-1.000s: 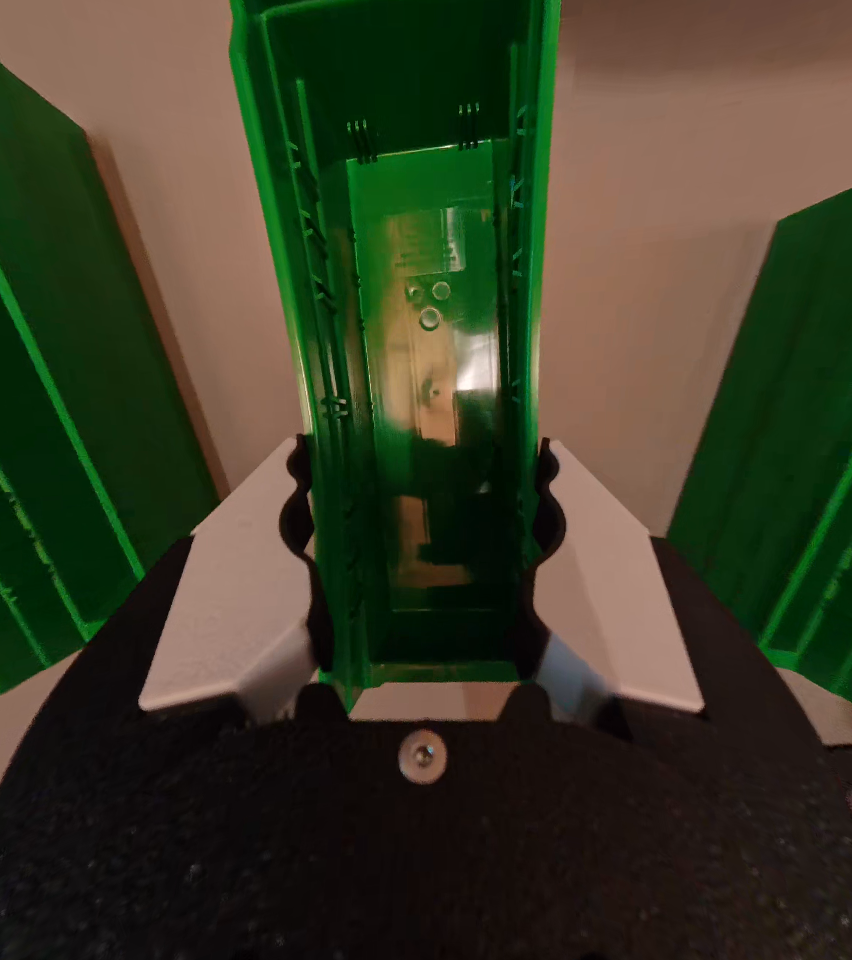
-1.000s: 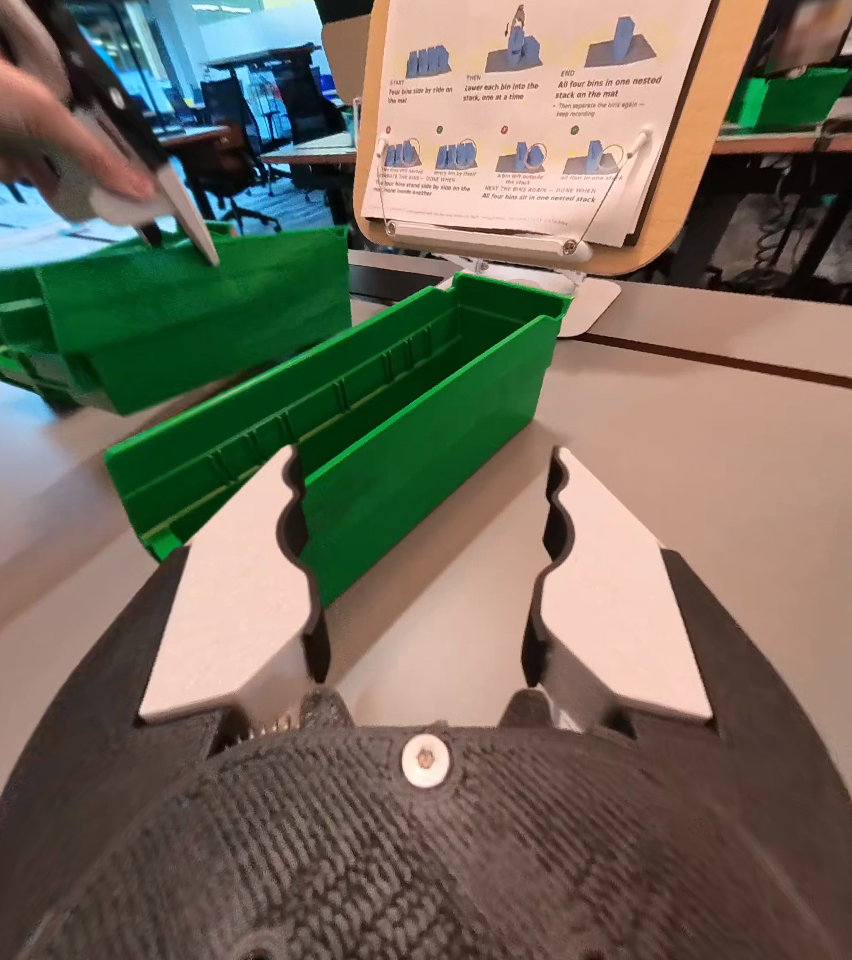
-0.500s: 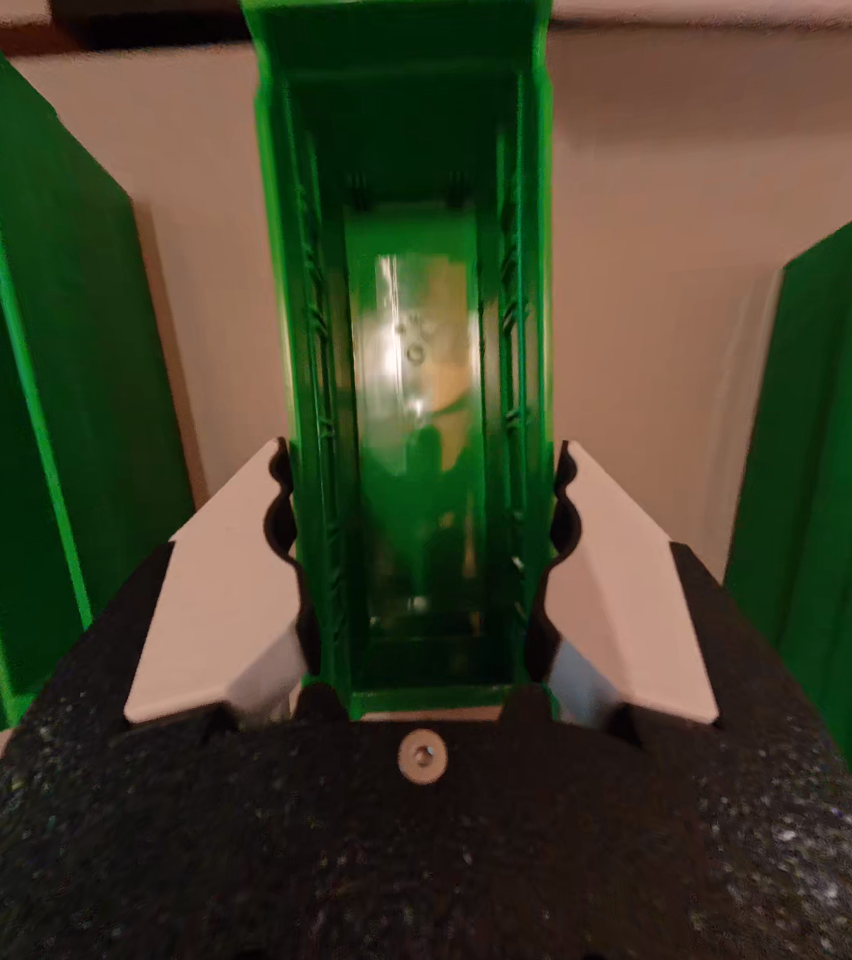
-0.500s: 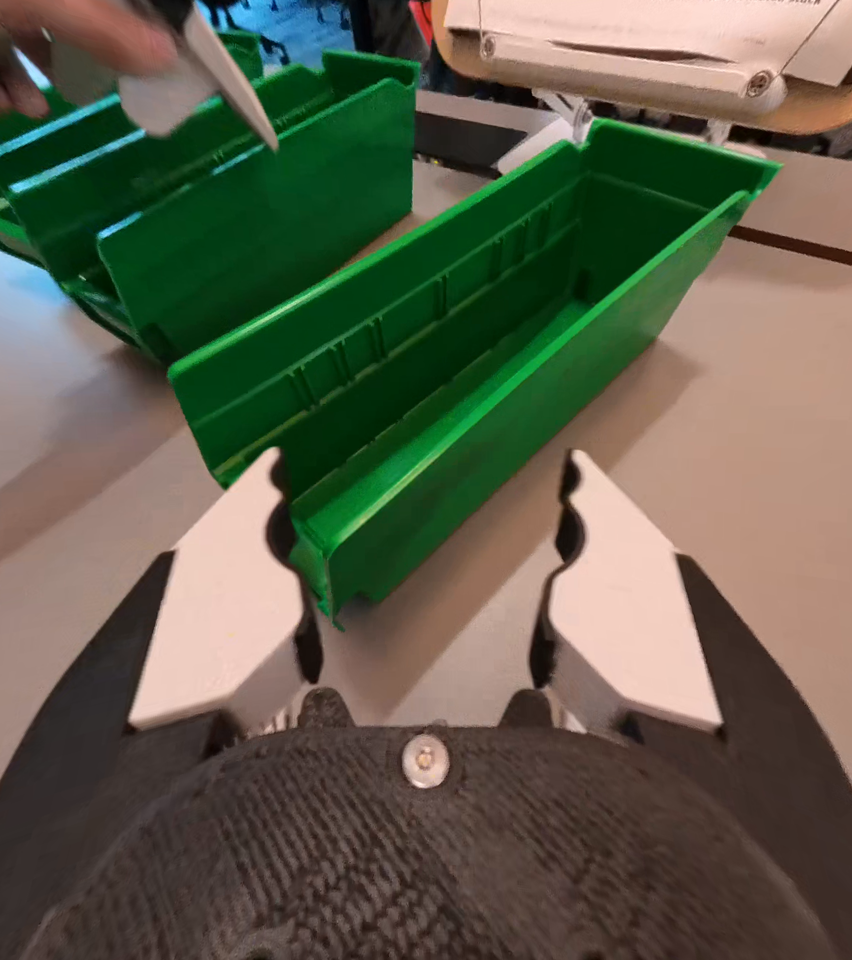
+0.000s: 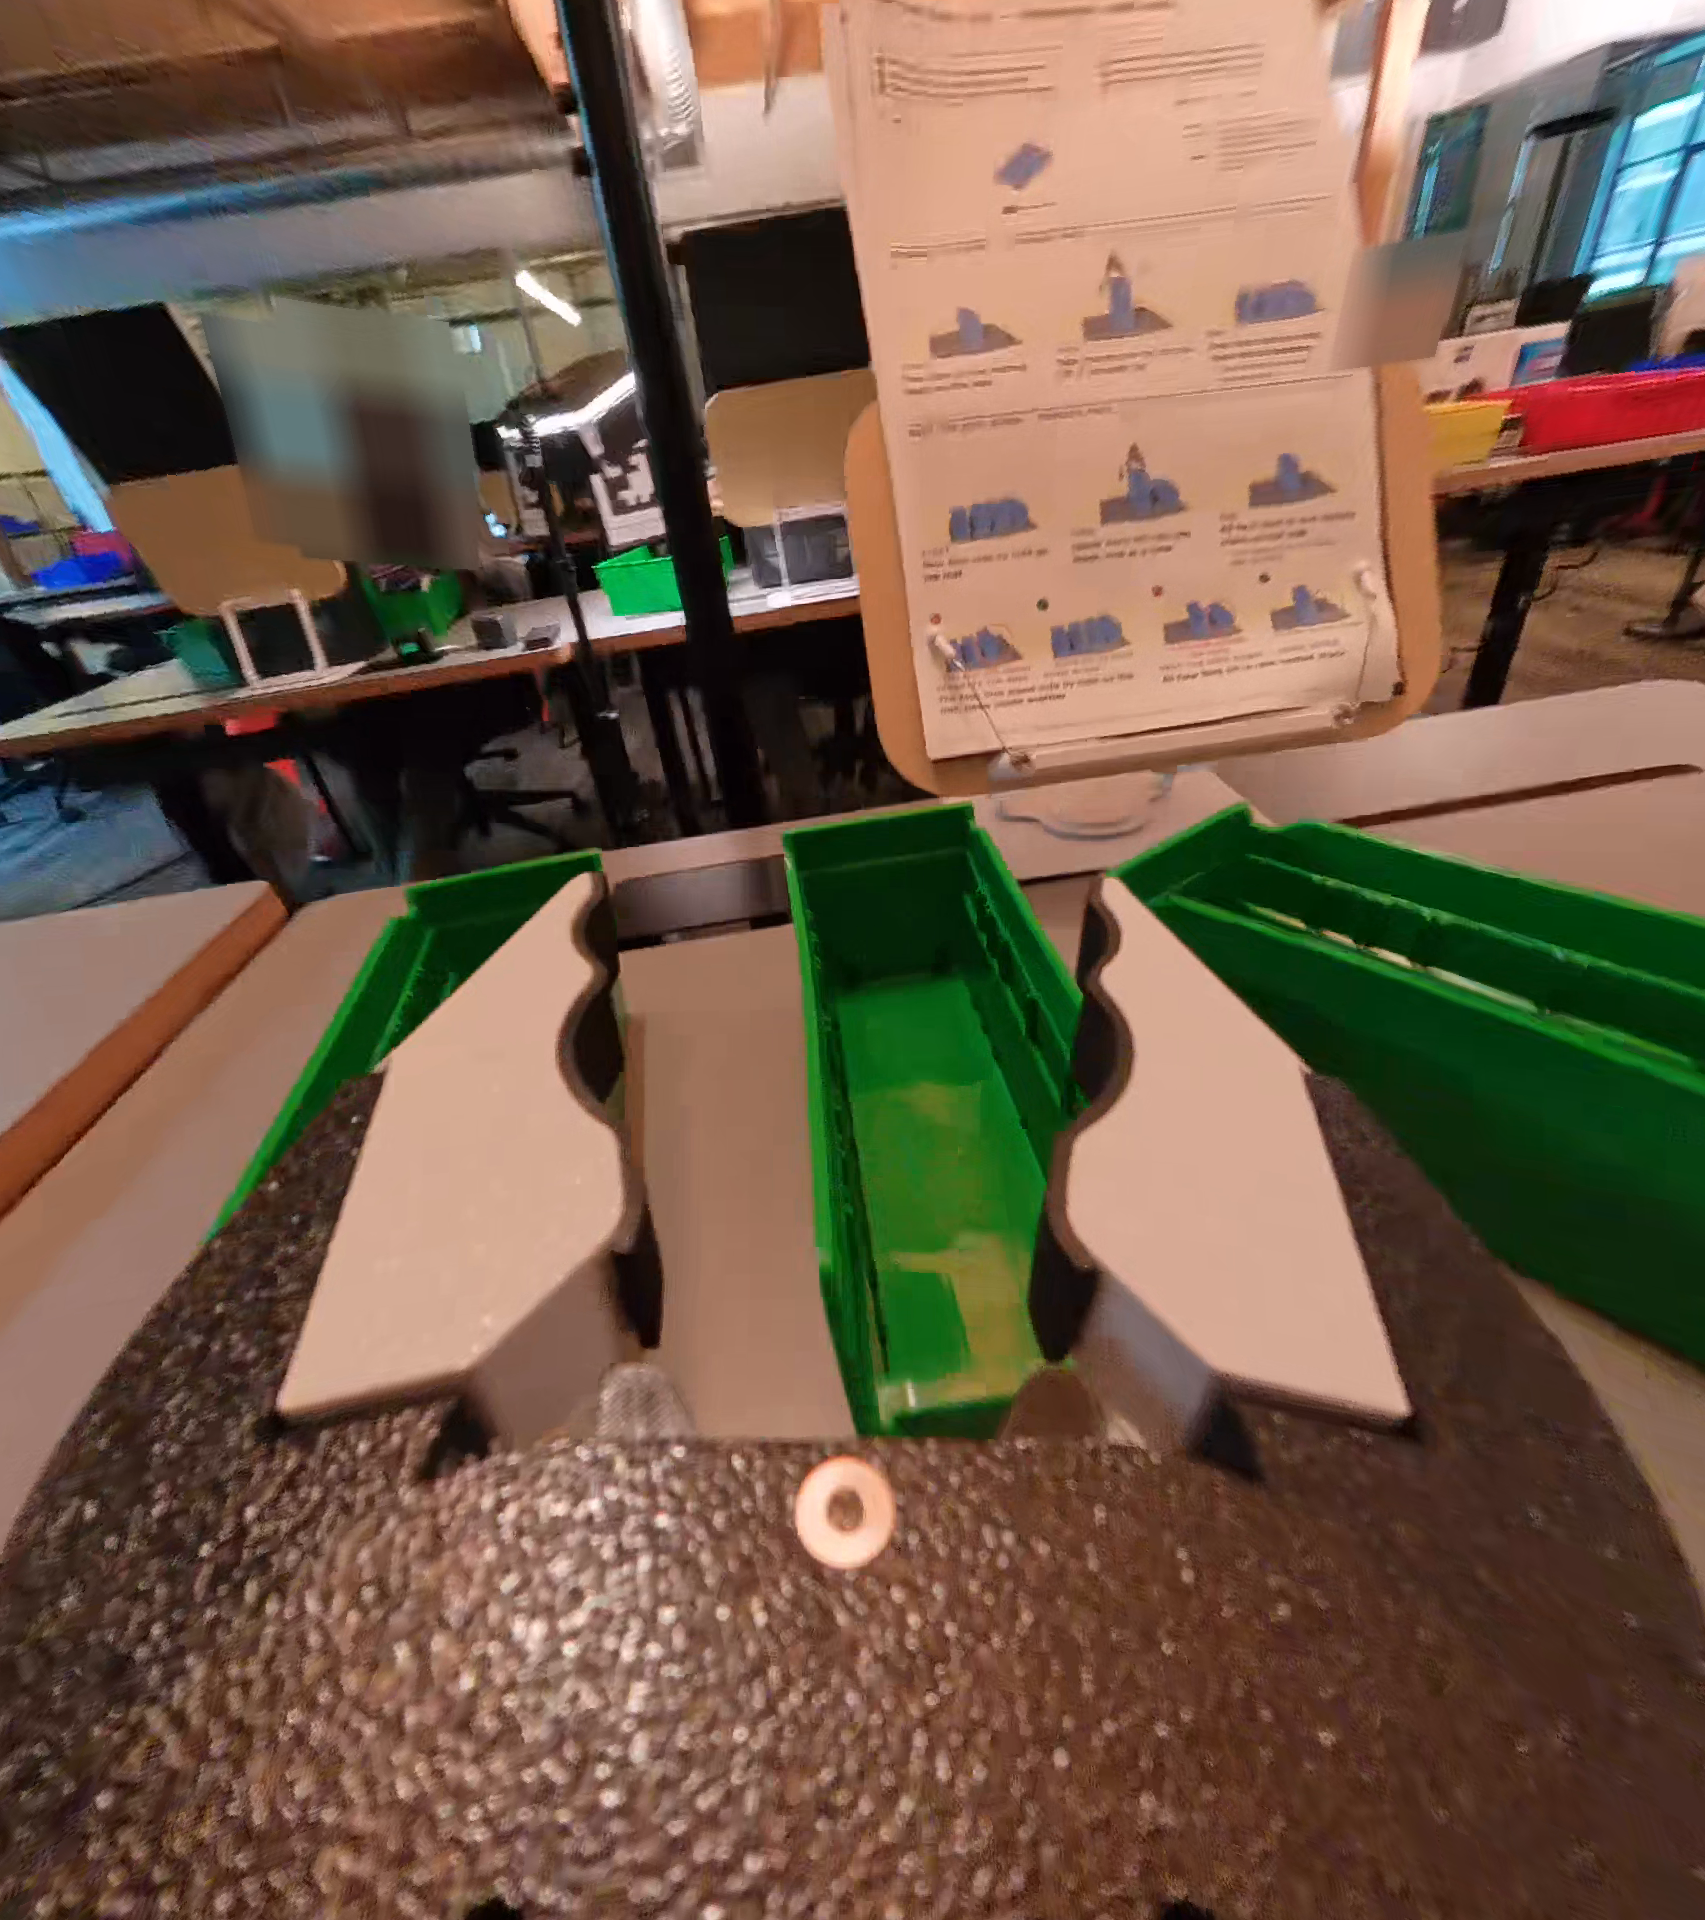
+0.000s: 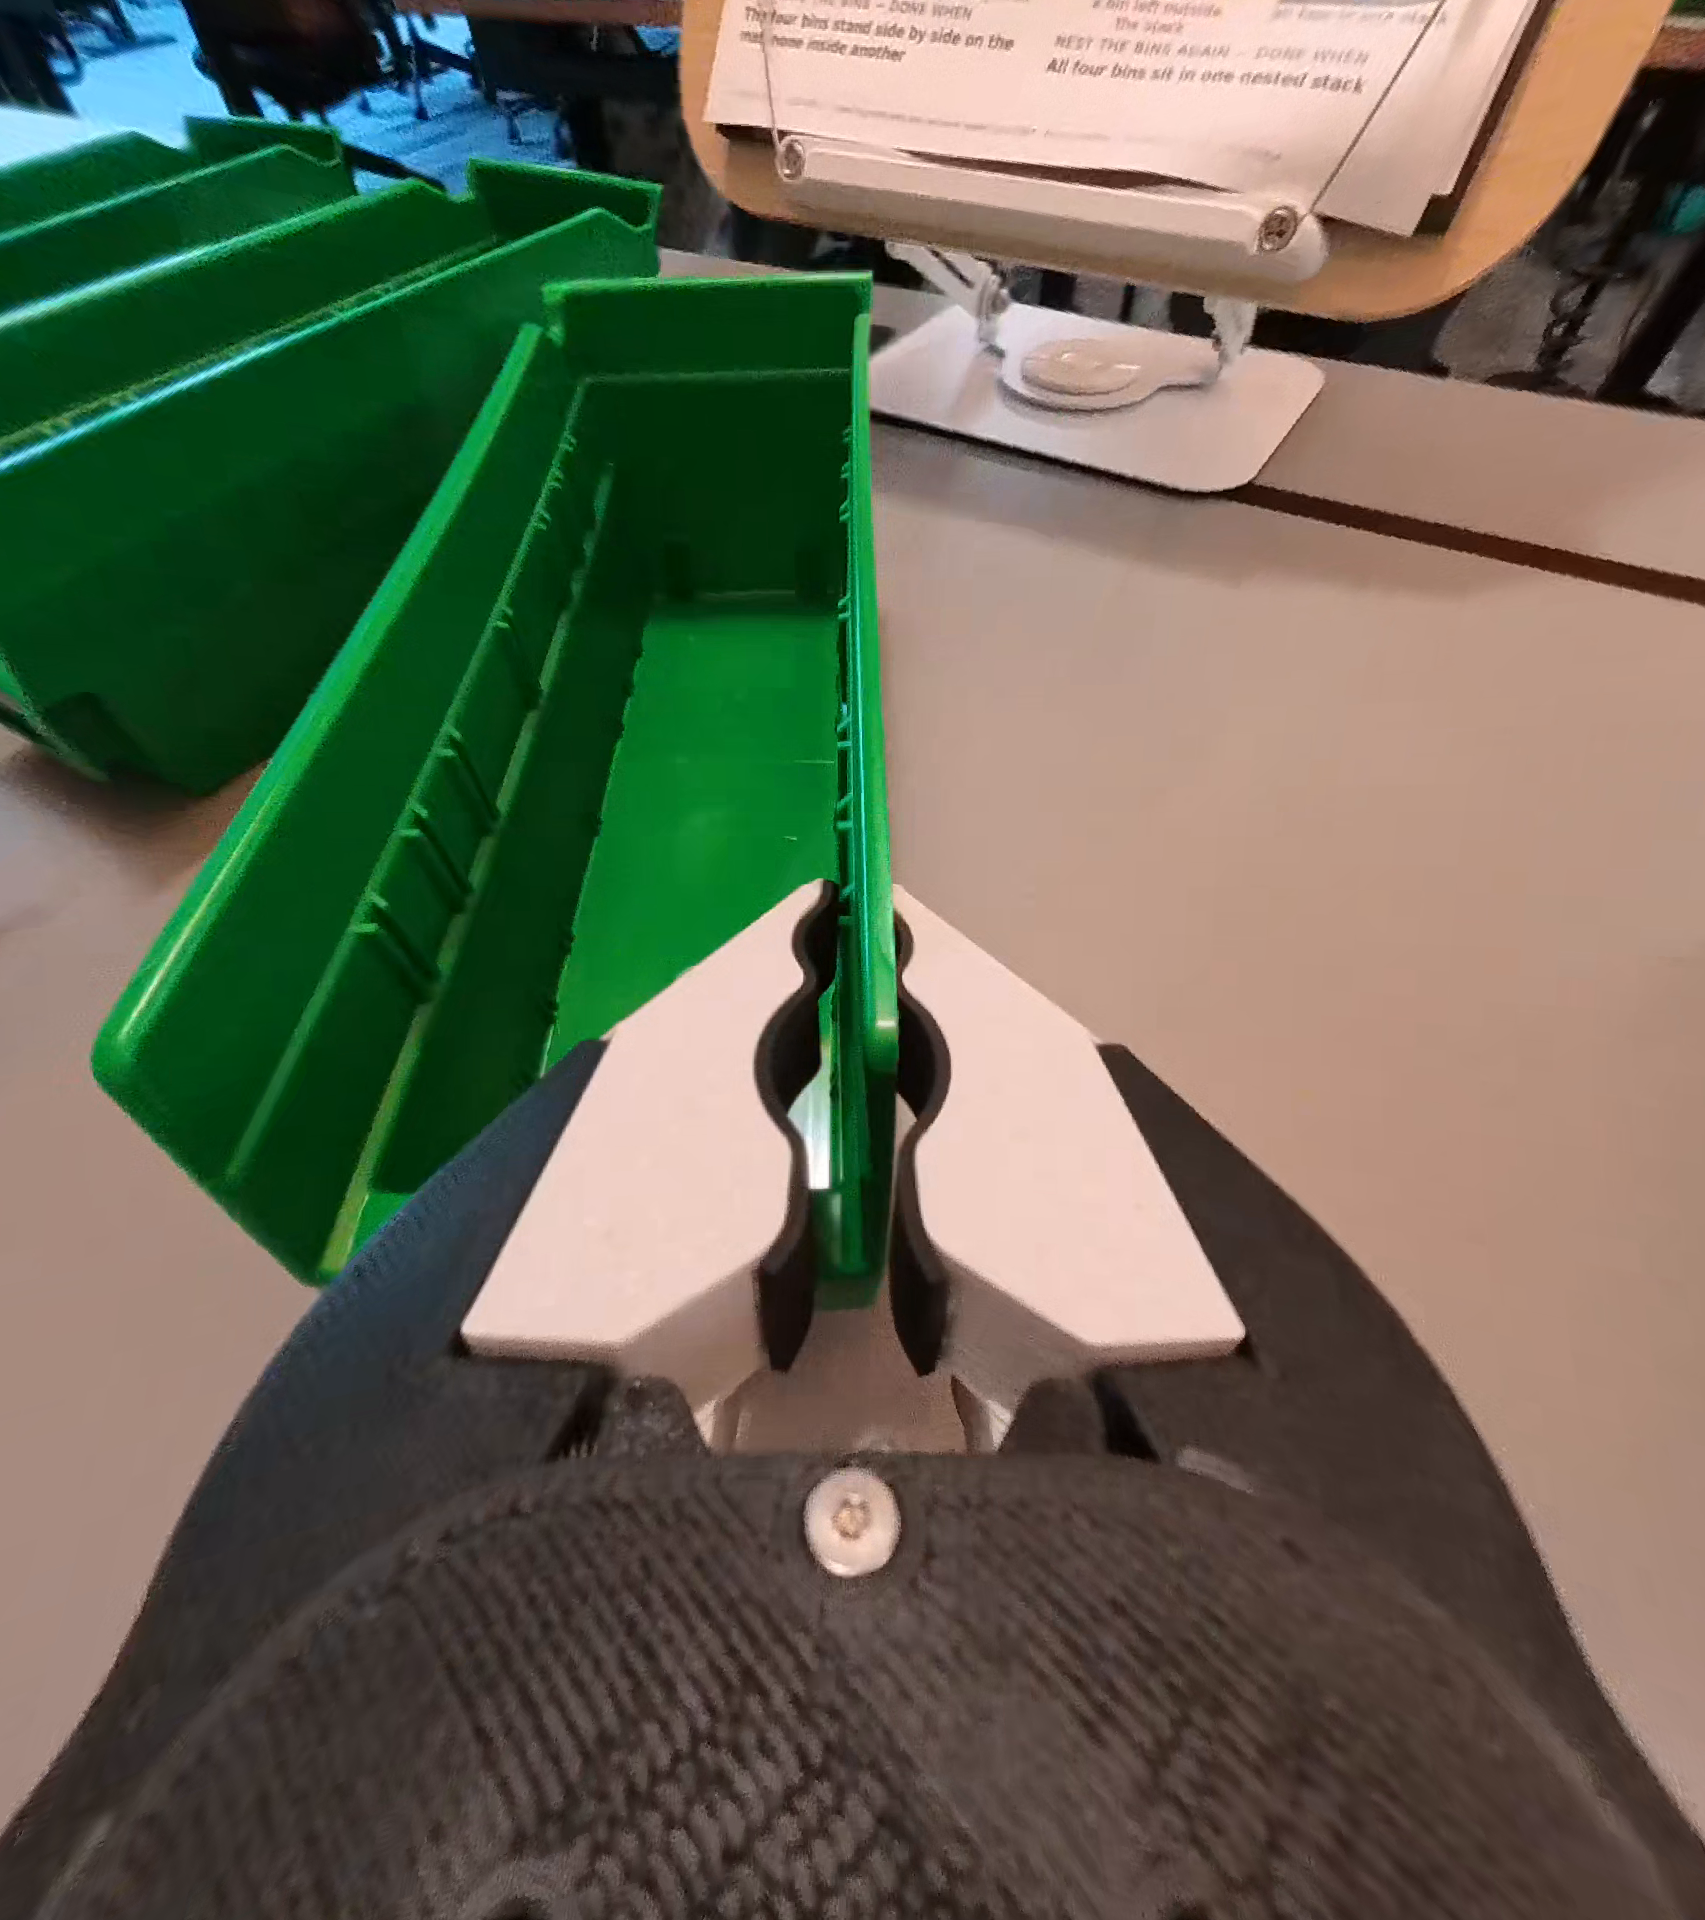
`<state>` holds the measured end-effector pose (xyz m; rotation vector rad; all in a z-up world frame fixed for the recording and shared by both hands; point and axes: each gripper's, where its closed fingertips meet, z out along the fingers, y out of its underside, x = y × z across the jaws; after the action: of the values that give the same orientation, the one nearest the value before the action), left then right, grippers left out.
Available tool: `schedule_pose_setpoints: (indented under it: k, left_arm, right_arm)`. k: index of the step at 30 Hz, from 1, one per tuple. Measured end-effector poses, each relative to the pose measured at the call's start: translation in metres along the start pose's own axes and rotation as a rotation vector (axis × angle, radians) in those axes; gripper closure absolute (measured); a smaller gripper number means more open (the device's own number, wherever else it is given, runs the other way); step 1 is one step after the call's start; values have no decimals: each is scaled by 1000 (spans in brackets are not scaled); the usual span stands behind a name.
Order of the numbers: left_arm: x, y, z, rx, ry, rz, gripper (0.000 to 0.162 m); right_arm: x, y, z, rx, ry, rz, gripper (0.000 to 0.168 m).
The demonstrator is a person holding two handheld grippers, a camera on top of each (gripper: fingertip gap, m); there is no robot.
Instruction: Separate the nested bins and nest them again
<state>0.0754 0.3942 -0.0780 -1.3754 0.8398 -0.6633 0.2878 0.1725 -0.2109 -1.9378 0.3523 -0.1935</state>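
Here, left view: left gripper (image 5: 848, 1132) spread, holding nothing; middle bin (image 5: 921, 1101) on the table (image 5: 58, 1049), empty, others beside it.
Right view: right gripper (image 6: 843, 1081) clamped on the near bin (image 6: 557, 790) wall, probably to lift it for nesting; bin empty, more bins (image 6: 152, 436) left.

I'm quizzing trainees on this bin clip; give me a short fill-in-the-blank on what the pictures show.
1. The right hand-held gripper is shut on the bin's right ____.
2. The left hand-held gripper is ____ and holds nothing.
3. All the bins are coloured ____.
4. The clipboard stands ____ the bins.

Missing words: wall; open; green; behind
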Motion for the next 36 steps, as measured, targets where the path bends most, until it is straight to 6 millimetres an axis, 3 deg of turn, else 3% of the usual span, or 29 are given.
schedule_pose_setpoints:
  k: [4, 7, 13, 16, 20, 25, 26, 28, 32, 36]
  left_arm:
    - [8, 41, -20, -47, 99, -91, 75]
    - [12, 51, -28, -39, 147, -125, 66]
    - [0, 57, -31, -136, 75, -35, 56]
    - [3, 54, -34, -130, 67, 8, 55]
    - [-18, 60, -41, -182, -36, 163, 53]
    - [-23, 59, -46, -149, 46, -83, 48]
    - [-23, 56, -47, -129, 68, -135, 47]
    - [-23, 54, -49, -109, 108, -204, 45]
    - [-23, 61, -49, -150, 135, -270, 44]
    - [-17, 67, -49, -200, 160, -294, 44]
  right_arm:
    - [18, -3, 7, 10, 96, 29, 165]
    - [27, -5, 12, 2, 161, 23, 165]
    - [46, -8, 19, 6, 320, 94, 165]
    - [43, -10, 21, 10, 379, 90, 165]
    - [42, -9, 20, -7, 395, 50, 164]
    - [49, -9, 19, -15, 357, 85, 165]
    - [49, -9, 19, -21, 349, 84, 161]
    - [49, -12, 19, -22, 339, 72, 129]
    - [31, -20, 15, -2, 244, 80, 102]
    - [21, -33, -5, 49, 203, 72, 87]
